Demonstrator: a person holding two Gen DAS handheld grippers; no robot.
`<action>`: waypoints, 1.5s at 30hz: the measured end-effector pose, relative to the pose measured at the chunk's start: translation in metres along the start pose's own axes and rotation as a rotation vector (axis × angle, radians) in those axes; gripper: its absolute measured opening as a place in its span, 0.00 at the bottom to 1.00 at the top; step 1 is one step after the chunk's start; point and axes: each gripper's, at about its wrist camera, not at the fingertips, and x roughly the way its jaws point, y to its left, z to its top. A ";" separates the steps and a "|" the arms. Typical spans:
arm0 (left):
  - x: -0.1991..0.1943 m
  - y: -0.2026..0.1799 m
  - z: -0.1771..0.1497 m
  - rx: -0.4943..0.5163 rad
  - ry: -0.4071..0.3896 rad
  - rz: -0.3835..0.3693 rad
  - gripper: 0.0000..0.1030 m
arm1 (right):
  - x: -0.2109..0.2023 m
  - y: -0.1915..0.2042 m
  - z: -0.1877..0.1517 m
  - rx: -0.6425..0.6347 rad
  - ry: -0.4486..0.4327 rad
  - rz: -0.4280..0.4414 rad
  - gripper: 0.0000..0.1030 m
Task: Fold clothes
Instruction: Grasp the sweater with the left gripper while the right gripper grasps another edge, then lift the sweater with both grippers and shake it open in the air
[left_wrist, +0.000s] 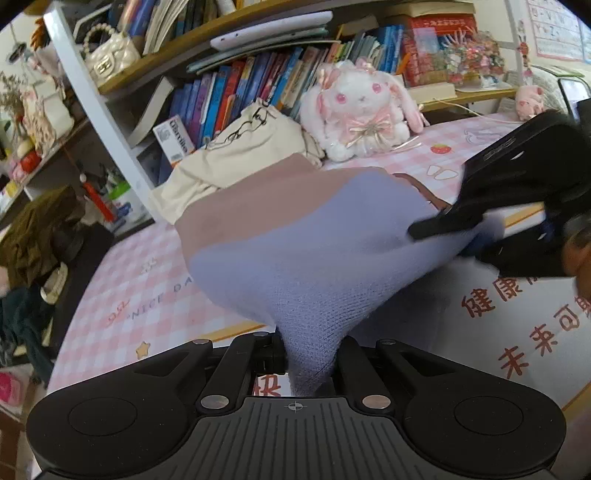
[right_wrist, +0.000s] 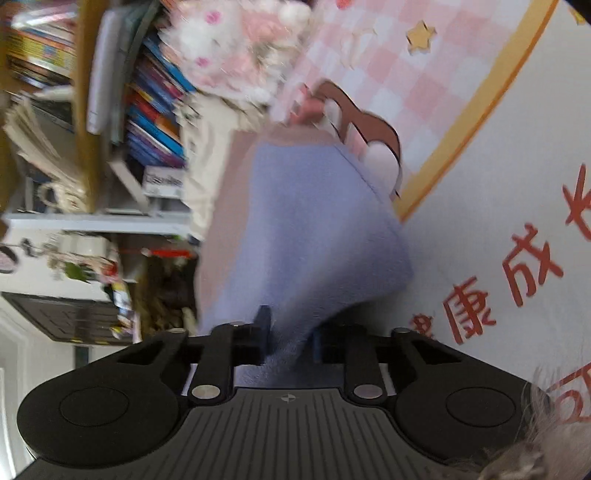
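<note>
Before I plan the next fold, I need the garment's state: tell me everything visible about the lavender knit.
The lavender knit looks soft and finely ribbed, with a dusty-pink band at its far end. It hangs stretched above the pink checked mat, pinched at one corner by the left gripper and another by the right gripper.

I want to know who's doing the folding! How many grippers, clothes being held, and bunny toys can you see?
Grippers: 2, the left gripper and the right gripper
Held clothes: 1, the lavender-and-pink knit garment
Bunny toys: 1, the white plush bunny
Total: 4
</note>
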 end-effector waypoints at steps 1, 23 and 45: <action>0.001 0.000 0.000 -0.003 0.002 -0.002 0.05 | -0.006 0.007 0.001 -0.033 -0.024 0.025 0.13; 0.018 -0.028 -0.014 0.101 0.089 -0.066 0.33 | -0.026 0.004 0.002 -0.079 -0.081 -0.028 0.24; -0.155 0.057 0.118 -0.126 -0.783 -0.341 0.03 | -0.075 0.228 0.052 -0.688 -0.285 0.403 0.10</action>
